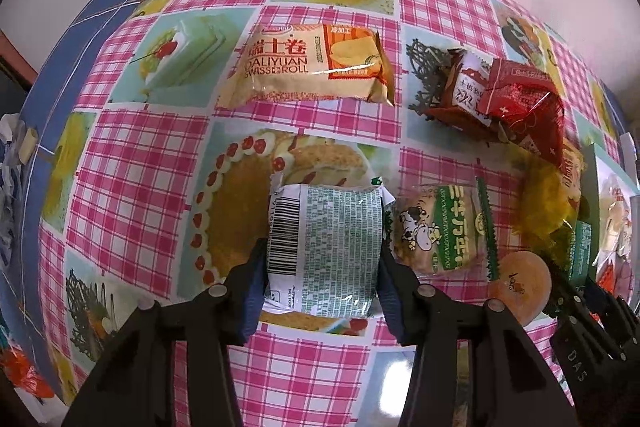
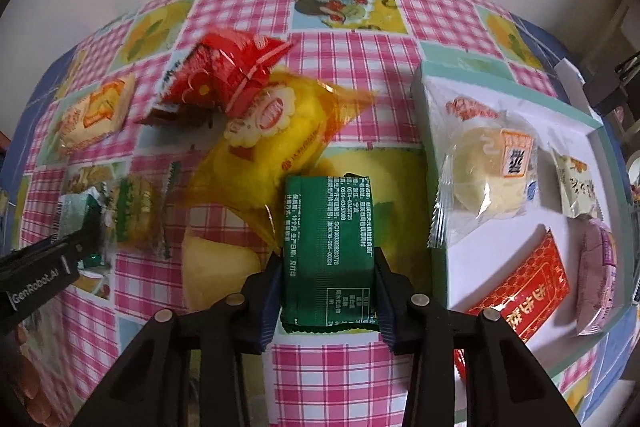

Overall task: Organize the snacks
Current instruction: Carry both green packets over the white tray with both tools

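Both grippers are clamped: left gripper (image 1: 322, 263) on silver-green packet (image 1: 326, 247), right gripper (image 2: 328, 287) on dark green packet (image 2: 328, 251) — likely for transfer to the white tray (image 2: 480, 255).

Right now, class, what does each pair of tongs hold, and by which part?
Left tongs: a silver-green snack packet, gripped across its two long sides near the lower end. Right tongs: a dark green packet, gripped likewise.
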`<state>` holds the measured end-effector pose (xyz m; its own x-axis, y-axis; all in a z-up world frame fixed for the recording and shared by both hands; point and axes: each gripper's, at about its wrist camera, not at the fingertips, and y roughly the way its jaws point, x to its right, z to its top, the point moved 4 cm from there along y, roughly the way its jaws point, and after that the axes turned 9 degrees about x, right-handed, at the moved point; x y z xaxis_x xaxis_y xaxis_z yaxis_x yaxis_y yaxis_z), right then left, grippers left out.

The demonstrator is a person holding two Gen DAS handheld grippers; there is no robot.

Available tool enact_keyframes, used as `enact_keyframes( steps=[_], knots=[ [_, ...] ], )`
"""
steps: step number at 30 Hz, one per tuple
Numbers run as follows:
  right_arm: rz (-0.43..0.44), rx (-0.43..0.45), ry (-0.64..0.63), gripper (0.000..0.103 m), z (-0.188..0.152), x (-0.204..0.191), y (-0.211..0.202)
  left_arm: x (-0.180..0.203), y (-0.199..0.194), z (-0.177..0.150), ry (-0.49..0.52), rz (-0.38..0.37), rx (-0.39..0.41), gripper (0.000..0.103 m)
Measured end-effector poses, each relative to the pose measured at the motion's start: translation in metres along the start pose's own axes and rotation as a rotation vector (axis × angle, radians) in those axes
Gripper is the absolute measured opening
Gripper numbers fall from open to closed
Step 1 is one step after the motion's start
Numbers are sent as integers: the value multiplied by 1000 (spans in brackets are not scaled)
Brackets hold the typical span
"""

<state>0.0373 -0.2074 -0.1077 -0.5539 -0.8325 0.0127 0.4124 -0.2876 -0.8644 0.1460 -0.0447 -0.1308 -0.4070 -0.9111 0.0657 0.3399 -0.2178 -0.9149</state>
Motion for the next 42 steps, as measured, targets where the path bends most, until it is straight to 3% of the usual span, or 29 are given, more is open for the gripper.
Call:
enact_keyframes(
  steps=[11,22,32,42],
  knots=[
    [22,61,51,42,15,7,-41,-4,-43,10,13,-15,87,51],
    [42,83,102,42,18,29,-61,22,-85,14,61,-38,178,51],
    [-16,81,265,43,16,107,-67,111,-108,7,214,-147,224,51],
    [-49,90,467,43,7,202,-63,219,-104,-29,411,-253,184,51]
  ],
)
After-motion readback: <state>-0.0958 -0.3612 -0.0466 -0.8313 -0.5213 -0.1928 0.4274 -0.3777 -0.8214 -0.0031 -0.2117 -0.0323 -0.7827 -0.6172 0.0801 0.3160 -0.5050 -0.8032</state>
